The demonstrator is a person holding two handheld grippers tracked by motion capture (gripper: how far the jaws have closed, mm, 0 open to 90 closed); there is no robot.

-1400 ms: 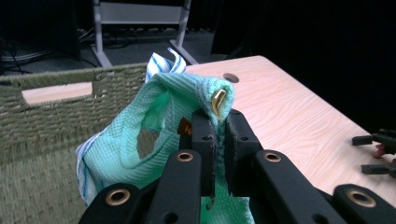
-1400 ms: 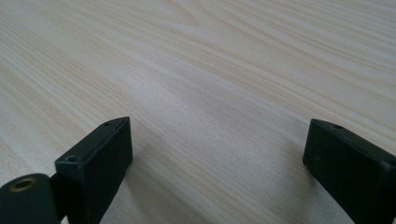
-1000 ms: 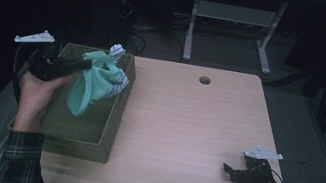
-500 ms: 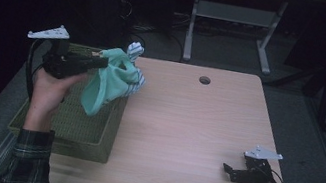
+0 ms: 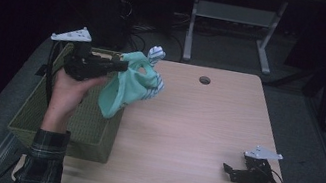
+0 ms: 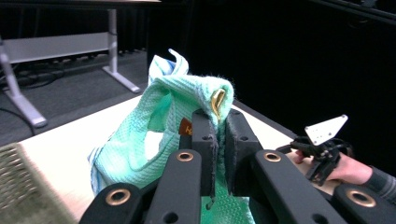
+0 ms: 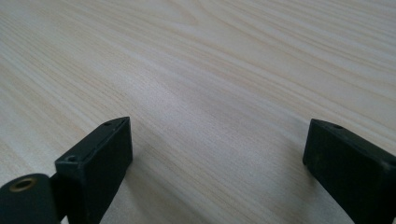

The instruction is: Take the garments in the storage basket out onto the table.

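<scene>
Left gripper [image 6: 217,140]: jaws pressed together on a fold of a mint-green cloth [image 6: 154,140], pinching it near a small gold-coloured tag at the fold's top. The cloth hangs from the jaws, clear of the surface below, with a blue-striped edge sticking up at the far end. In the high view the left gripper [image 5: 122,65] is held level in the air, and the cloth [image 5: 127,88] dangles over the line where the green woven basket [image 5: 31,121] meets the wooden table [image 5: 192,142]. The basket sits at the table's left end.

Right gripper [image 7: 215,154]: jaws spread wide, nothing between them, bare tabletop beneath. In the high view the right gripper [image 5: 230,172] rests low at the table's near right corner, well apart from the cloth.
</scene>
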